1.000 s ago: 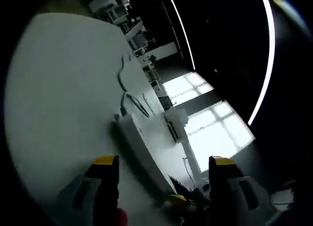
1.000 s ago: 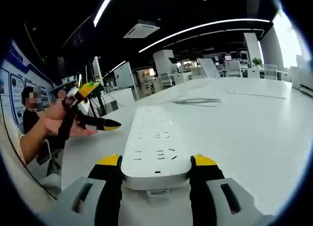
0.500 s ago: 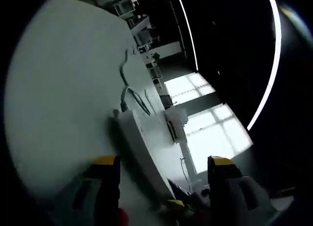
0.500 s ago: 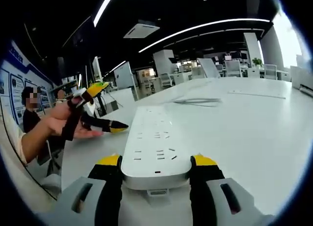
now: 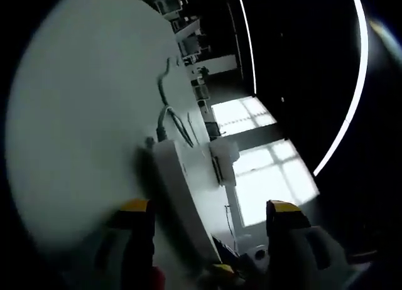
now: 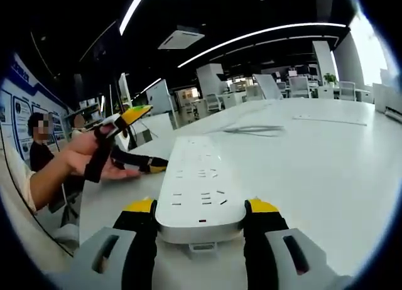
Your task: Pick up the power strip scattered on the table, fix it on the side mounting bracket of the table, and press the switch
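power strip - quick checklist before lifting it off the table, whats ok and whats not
1. Right gripper jaws either side of the near end of the power strip: ok.
2. Jaws firmly clamped on it: cannot tell; the tips sit against its sides.
3. Strip flat on the table: ok.
4. Cable free to follow: cannot tell; it trails off across the table.
5. Left gripper clear of the strip: ok; jaws apart, beside it.
6. Side mounting bracket located: cannot tell.
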A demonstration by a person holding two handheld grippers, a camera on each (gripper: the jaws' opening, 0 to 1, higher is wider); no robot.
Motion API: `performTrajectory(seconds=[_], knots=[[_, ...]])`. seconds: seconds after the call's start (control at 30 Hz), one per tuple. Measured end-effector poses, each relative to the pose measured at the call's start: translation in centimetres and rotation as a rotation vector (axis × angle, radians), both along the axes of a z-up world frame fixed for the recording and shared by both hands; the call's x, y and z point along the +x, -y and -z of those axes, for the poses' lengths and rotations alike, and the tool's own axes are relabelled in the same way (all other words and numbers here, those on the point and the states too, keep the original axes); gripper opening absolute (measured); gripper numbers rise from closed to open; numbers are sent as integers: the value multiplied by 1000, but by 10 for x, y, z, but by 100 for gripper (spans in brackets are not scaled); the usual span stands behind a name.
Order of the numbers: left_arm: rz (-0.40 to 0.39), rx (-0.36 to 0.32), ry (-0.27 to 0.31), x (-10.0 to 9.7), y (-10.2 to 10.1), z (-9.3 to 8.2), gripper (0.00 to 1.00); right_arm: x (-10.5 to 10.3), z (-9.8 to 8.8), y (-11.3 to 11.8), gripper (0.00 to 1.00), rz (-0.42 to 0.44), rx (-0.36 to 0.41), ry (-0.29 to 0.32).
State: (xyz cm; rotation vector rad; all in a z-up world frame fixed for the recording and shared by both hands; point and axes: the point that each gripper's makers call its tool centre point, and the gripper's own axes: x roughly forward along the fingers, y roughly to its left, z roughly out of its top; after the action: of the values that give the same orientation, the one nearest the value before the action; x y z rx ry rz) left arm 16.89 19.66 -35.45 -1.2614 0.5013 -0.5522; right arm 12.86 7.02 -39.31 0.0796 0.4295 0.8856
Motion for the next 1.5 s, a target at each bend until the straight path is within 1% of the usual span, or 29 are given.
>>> performTrajectory(seconds=[0.2,0.53,0.57,0.6,0.73,0.77,0.83,0.87,0.93,0.97,1.03,1.17,1.4,1.5], knots=[[-7,-6,-10,3,1,-2,76,1,0,0,50,0,-1,2],[-27,7,-33,9,-2,0,71,3,1,2,50,1,-3,8],[-33,4,-40,31,7,8,71,3,1,2,50,2,-2,8],[-39,0,-44,34,8,9,70,3,1,2,50,2,-2,6],[-48,6,-55,33,6,9,67,4,1,2,50,7,0,6],[-47,9,-59,37,10,11,66,4,1,2,50,8,-2,8],[-48,15,-67,39,10,13,63,4,1,2,50,7,-4,11],[-48,23,-68,39,10,15,61,4,1,2,50,7,-5,12],[-49,62,-69,37,10,21,53,4,1,2,50,6,-6,13],[-50,58,-70,38,9,21,51,4,2,2,50,6,-8,14],[-54,40,-80,40,7,23,49,4,2,2,50,7,-8,15],[-49,35,-85,39,9,22,48,4,2,1,50,8,-10,17],[-62,37,-95,42,9,25,46,4,2,1,50,9,-15,27],[-61,39,-105,43,8,27,42,4,2,2,50,8,-16,28]])
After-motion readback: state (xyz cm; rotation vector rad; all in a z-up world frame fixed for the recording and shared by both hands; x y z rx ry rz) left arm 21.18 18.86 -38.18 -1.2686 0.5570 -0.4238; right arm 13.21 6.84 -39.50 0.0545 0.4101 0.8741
